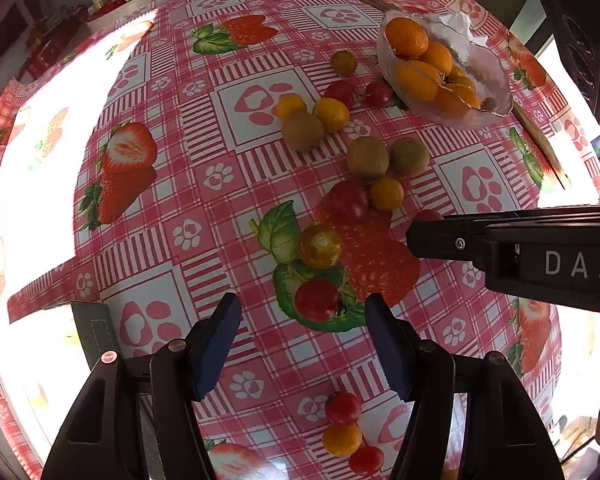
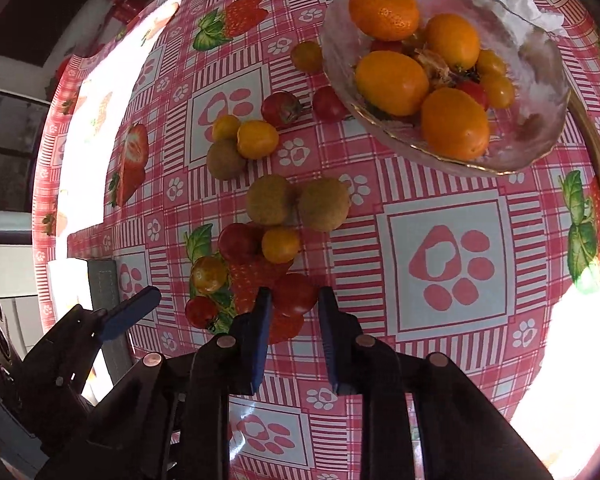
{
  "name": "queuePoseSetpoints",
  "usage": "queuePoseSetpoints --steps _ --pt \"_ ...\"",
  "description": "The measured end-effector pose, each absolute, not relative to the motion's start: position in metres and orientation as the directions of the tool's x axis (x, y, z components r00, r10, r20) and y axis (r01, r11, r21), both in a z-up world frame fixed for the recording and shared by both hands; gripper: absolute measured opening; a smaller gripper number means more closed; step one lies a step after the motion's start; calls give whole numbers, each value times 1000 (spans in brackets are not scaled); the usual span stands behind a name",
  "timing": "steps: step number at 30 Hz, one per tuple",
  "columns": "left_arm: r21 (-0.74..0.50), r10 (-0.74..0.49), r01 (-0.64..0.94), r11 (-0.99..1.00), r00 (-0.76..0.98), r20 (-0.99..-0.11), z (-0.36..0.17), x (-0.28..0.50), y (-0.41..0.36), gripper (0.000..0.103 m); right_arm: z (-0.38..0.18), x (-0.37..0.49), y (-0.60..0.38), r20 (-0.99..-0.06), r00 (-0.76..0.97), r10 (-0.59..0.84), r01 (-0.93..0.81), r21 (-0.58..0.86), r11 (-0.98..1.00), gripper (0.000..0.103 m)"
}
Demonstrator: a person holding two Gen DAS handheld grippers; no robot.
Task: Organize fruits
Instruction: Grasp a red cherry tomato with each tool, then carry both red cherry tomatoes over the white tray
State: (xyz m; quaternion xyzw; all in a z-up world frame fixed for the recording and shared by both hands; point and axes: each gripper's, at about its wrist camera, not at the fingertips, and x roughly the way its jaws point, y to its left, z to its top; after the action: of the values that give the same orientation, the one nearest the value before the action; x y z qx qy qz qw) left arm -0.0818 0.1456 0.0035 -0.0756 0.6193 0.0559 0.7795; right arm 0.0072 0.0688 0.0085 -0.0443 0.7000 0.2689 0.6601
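Strawberry-print tablecloth [image 2: 440, 208]: glass bowl [image 2: 540, 128] holds oranges [image 2: 384, 10] and small tomatoes
Right gripper [image 2: 292, 300] brackets red tomato [image 2: 294, 294], contact unclear; left gripper [image 1: 300, 316] open, empty

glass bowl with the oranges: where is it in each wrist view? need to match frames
Left wrist: glass bowl sits upper right, past the scattered fruit, above the right claw that reaches in from the right edge.
Right wrist: glass bowl sits top right, far beyond the claw tips, which straddle a red tomato.
Shared landmark: the pair of kiwis side by side, mid-table, on the near side of the bowl.
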Motion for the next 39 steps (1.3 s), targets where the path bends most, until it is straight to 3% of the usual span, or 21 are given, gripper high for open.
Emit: queuePoseSetpoints --steps 3,5,6,19,39 --pt "-45 -4 -180 983 221 -975 -1 -80 145 42 13 7 59 -948 -116 295 -405 316 858 26" --pt "-45 -4 -174 984 227 -974 -1 -81 145 25 16 6 53 -947 -113 301 -394 321 861 26" --pt "-55 -15 -175 983 224 -974 -1 -74 143 23 18 6 50 -946 -112 305 -387 325 863 26" --pt "-151 -77 -251 956 283 -956 35 -115 174 23 37 -24 46 -937 -109 332 -380 347 857 26" --pt "-106 30 -506 856 254 -967 49 -272 250 23 61 -119 138 -933 -194 304 -570 360 739 26"
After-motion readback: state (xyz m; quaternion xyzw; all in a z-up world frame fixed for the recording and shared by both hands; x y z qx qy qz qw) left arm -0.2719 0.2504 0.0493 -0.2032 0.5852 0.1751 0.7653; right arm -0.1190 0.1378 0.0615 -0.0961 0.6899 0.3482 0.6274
